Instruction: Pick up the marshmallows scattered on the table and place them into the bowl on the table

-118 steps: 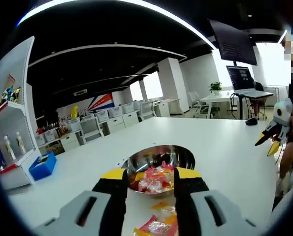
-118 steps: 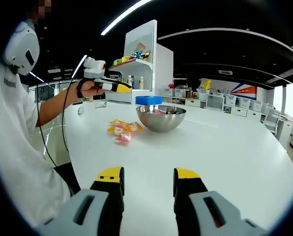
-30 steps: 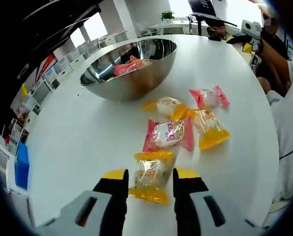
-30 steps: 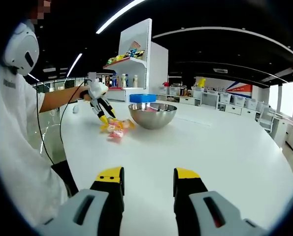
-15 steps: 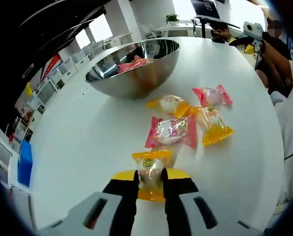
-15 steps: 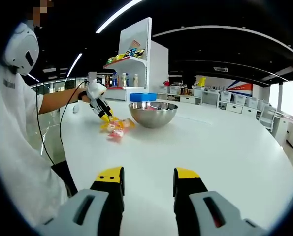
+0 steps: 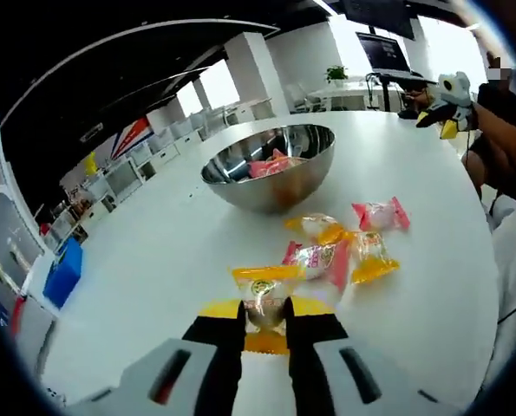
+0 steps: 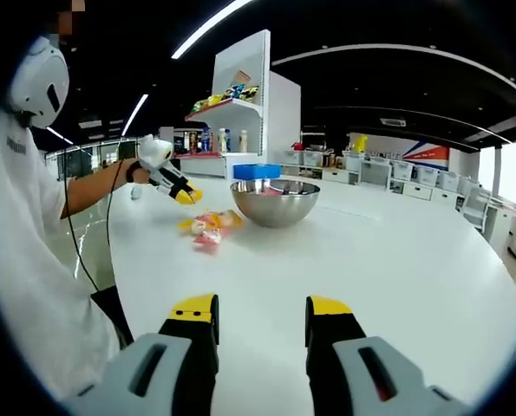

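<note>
Left gripper [image 7: 263, 322]: clenched on a yellow-wrapped marshmallow [image 7: 264, 297], which appears lifted just clear of the table [image 7: 153, 260], though the fisheye makes that hard to confirm.
Step in hand: the carry to the bowl, judged from the closed grasp; the next move calls for raising the piece over the rim and releasing it inside.
Loose marshmallows: a pink packet [image 7: 316, 258] just beyond the jaws, a yellow one [image 7: 370, 256] touching it, another yellow [image 7: 316, 228] and a pink [image 7: 380, 213] nearer the bowl.
Bowl [image 7: 271, 169]: steel, well in from the table's edges, already holding several wrapped pieces.
Open room: bare tabletop on both sides of the bowl; the straight path crosses the loose packets.
Right gripper [image 8: 261, 314]: released, jaws apart over bare table near the person's edge, well away from the bowl.
</note>
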{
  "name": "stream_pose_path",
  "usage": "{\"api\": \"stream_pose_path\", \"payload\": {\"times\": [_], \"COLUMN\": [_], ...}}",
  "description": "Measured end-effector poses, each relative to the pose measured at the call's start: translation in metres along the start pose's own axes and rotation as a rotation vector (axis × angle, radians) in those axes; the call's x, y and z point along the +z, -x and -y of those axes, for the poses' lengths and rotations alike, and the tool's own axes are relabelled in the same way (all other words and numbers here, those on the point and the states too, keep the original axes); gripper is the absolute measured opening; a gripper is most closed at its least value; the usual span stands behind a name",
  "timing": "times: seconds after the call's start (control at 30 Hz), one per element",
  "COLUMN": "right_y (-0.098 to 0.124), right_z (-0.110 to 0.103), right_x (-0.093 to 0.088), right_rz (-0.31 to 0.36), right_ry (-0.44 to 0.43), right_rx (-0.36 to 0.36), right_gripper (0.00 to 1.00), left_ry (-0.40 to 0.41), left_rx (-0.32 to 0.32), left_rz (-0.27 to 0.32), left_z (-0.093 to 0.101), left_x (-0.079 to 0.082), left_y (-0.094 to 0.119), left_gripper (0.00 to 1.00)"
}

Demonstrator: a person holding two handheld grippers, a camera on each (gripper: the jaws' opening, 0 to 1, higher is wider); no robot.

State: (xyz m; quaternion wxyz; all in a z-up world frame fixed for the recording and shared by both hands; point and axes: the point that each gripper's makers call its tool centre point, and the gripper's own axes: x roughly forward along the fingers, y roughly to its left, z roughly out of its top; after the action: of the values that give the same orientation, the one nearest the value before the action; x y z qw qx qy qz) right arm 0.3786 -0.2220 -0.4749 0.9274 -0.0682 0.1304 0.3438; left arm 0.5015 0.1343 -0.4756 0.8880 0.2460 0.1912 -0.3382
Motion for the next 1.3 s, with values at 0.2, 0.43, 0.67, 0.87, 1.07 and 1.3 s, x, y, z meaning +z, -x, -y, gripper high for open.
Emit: {"api": "stream_pose_path", "payload": {"times": [0.2, 0.43, 0.67, 0.87, 1.07, 1.3], "right_y": [-0.006, -0.010, -0.013, -0.014, -0.012, -0.006], "right_z": [-0.005, -0.012, -0.018, -0.023, -0.024, -0.021], "right_x": [0.000, 0.003, 0.002, 0.000, 0.001, 0.005], "right_rz": [0.000, 0.006, 0.001, 0.006, 0.012, 0.020], "right_ry": [0.000, -0.001, 0.002, -0.006, -0.007, -0.004], "right_rx": [0.016, 0.033, 0.051, 0.056, 0.054, 0.041], "right_gripper": [0.39, 0.39, 0.39, 0.39, 0.39, 0.39], "left_ry": [0.133, 0.295, 0.275, 0.272, 0.253, 0.241], "left_rx": [0.145, 0.216, 0.229, 0.191, 0.202, 0.184], "left_rz": [0.234, 0.505, 0.515, 0.578, 0.622, 0.670], "left_z": [-0.011, -0.005, 0.007, 0.015, 0.002, -0.014], "left_x": [0.031, 0.063, 0.069, 0.100, 0.138, 0.182], "left_y": [0.031, 0.070, 0.075, 0.079, 0.070, 0.043], "left_gripper": [0.20, 0.20, 0.20, 0.21, 0.21, 0.21]}}
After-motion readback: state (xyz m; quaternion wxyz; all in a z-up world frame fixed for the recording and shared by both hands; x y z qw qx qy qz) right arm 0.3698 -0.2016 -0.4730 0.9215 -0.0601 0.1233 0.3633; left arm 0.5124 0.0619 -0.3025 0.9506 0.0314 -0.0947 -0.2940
